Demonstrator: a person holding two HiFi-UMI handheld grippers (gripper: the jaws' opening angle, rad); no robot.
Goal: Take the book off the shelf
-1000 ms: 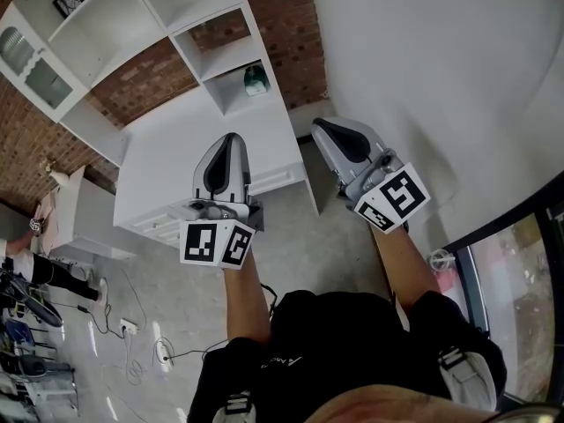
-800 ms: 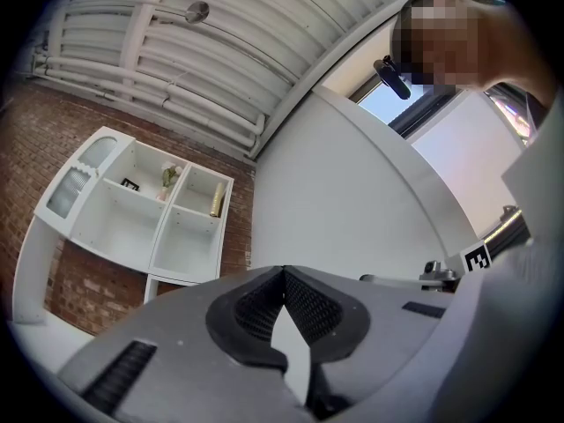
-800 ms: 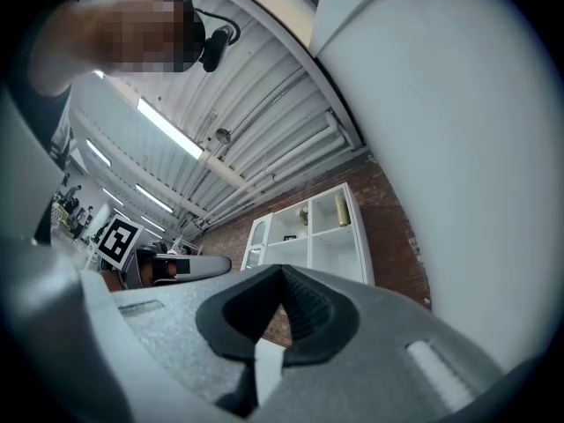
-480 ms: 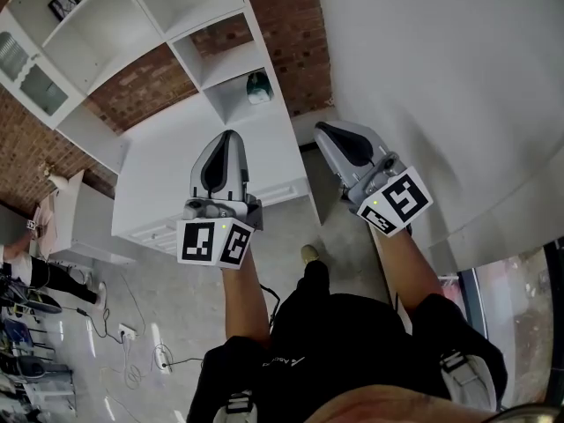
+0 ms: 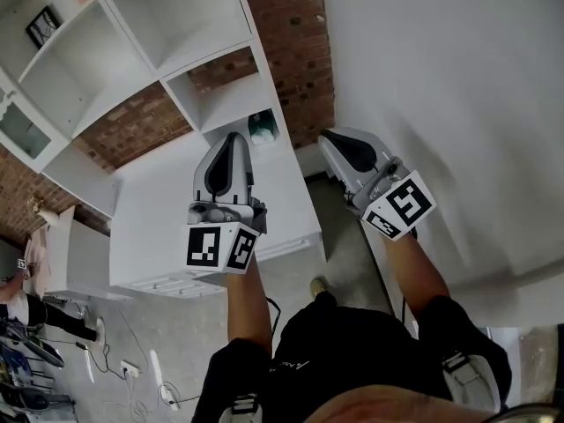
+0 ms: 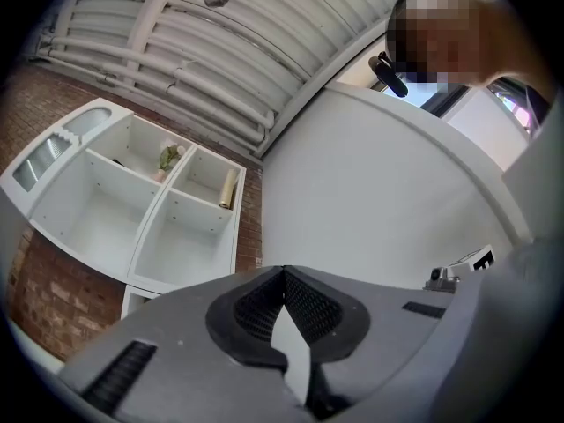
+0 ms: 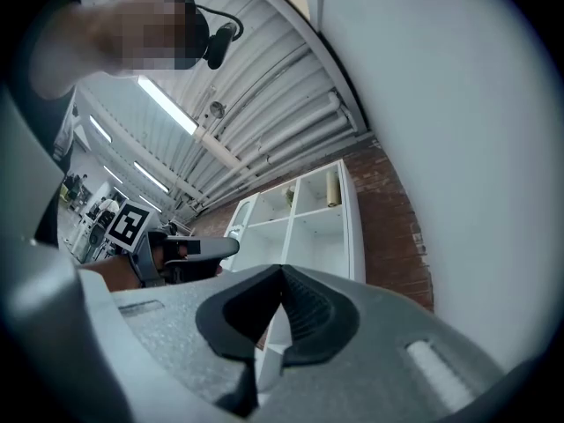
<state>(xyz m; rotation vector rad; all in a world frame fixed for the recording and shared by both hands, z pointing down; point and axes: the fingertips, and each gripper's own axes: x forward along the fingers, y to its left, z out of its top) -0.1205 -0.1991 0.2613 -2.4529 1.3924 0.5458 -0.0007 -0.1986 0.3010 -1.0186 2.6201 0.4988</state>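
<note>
The white shelf unit (image 5: pixel 163 82) stands against a brick wall ahead of me. In its top right compartment a slim tan upright thing (image 6: pixel 228 188) stands, possibly the book; the same tan thing (image 7: pixel 332 186) shows in the right gripper view. My left gripper (image 5: pixel 232 136) is held up short of the shelf, shut and empty, its pads pressed together (image 6: pixel 284 273). My right gripper (image 5: pixel 324 134) hovers beside it toward the white wall, also shut with nothing in it (image 7: pixel 282 271). Neither touches the shelf.
A teal object (image 5: pixel 261 130) sits in a low compartment just past the left gripper. A small plant (image 6: pixel 167 157) occupies the compartment left of the tan thing. A framed picture (image 5: pixel 42 26) stands far left. A white counter (image 5: pixel 167 227) juts out below; a white wall (image 5: pixel 441 77) closes the right.
The view and both grippers have come closer to the shelf unit, which now looks larger and nearer. Both grippers stay shut and empty.
</note>
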